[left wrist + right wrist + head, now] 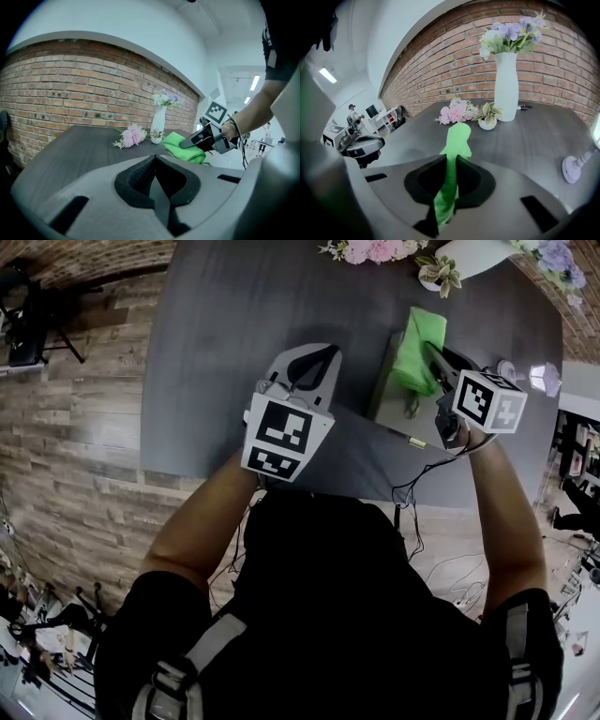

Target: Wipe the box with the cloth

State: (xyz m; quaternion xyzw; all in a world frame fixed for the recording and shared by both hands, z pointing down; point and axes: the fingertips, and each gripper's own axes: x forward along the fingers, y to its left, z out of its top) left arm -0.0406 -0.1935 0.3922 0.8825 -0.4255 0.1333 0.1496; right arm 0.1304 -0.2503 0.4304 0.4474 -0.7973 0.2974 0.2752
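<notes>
On the worktop (pixel 225 324), right of centre, found the box (pixel 384 395), long axis running away from the body, near end close to the front edge. Noted the green cloth (pixel 417 348) bunched on top, toward the far, right-hand part of the box. Read the right claw (pixel 436 362) as clamped on the cloth; confirmed in the right gripper view by a green fold pinched between the jaws and trailing ahead toward the pink flowers (pixel 457 112) and white vase (pixel 506 89). Read the left claw (pixel 317 362) as closed on nothing, jaws together in its own view, held left of the box and apart from it. From the left gripper view, placed the cloth ahead and to the right.

Judged the right claw the working one: directly over the box, cloth already on it. Judged the likely stroke as along the long axis, toward the uncovered near end. Cannot tell how firmly the cloth presses on the lid.

Looked for brands, labels, print: none legible on box or cloth; only black-and-white square markers on the claw cubes.
</notes>
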